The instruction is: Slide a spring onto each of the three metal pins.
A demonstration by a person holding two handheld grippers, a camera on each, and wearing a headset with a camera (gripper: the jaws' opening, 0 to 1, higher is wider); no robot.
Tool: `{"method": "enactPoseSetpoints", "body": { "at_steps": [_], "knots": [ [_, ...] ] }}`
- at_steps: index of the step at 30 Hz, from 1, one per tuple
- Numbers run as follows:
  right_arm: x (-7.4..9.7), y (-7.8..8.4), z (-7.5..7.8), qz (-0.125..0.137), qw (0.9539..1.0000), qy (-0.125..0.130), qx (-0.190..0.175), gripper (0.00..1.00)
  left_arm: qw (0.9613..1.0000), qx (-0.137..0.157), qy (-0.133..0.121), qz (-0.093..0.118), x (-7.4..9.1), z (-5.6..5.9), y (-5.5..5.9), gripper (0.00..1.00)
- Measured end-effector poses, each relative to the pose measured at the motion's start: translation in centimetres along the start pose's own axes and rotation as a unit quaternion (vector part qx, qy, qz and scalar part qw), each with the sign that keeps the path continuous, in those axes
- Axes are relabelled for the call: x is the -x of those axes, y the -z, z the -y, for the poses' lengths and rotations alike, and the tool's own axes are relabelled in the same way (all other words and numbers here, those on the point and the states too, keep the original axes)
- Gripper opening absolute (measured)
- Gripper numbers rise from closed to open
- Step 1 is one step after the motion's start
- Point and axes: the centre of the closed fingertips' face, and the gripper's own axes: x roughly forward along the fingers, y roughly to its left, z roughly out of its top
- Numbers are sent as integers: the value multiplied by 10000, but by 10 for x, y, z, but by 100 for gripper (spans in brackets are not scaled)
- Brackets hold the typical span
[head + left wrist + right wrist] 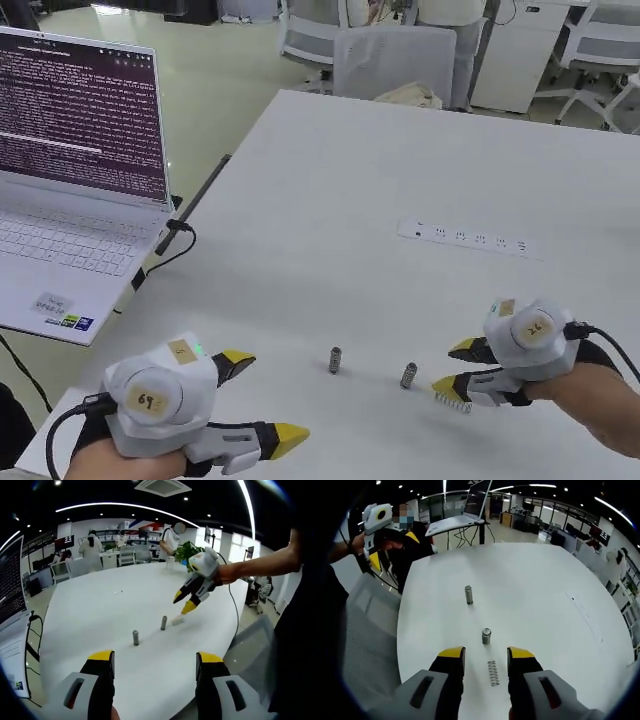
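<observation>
Two short metal pins stand upright on the white table [330, 200], one [335, 360] left of the other [408, 375]; each looks ringed by a coil. A loose spring [452, 402] lies flat just right of them. My right gripper [452, 366] hovers open over that spring; in the right gripper view the spring [493, 672] lies on the table between the yellow fingertips [520, 653], with the pins [486, 636] [468, 594] ahead. My left gripper [263, 396] is open and holds nothing, near the front edge. Its own view has the pins [135, 637] [163, 622] ahead.
An open laptop [70, 200] sits at the left with a black cable [170, 250] beside it. A white power strip [470, 240] lies farther back on the table. Office chairs [395, 60] stand beyond the far edge.
</observation>
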Motion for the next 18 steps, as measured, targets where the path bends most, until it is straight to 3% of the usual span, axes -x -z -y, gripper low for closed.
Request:
{"method": "enactPoseSetpoints", "body": {
  "at_steps": [5, 9, 18],
  "knots": [
    [7, 5, -3, 233, 9993, 104, -282, 36, 10000, -24, 34, -12, -2, 1, -1, 62],
    [14, 7, -4, 500, 9965, 230, -626, 40, 10000, -33, 46, -6, -3, 0, -3, 62],
    [34, 14, -6, 821, 9903, 503, -1005, 46, 10000, -52, 80, 15, -8, -1, -8, 62]
  ]
}}
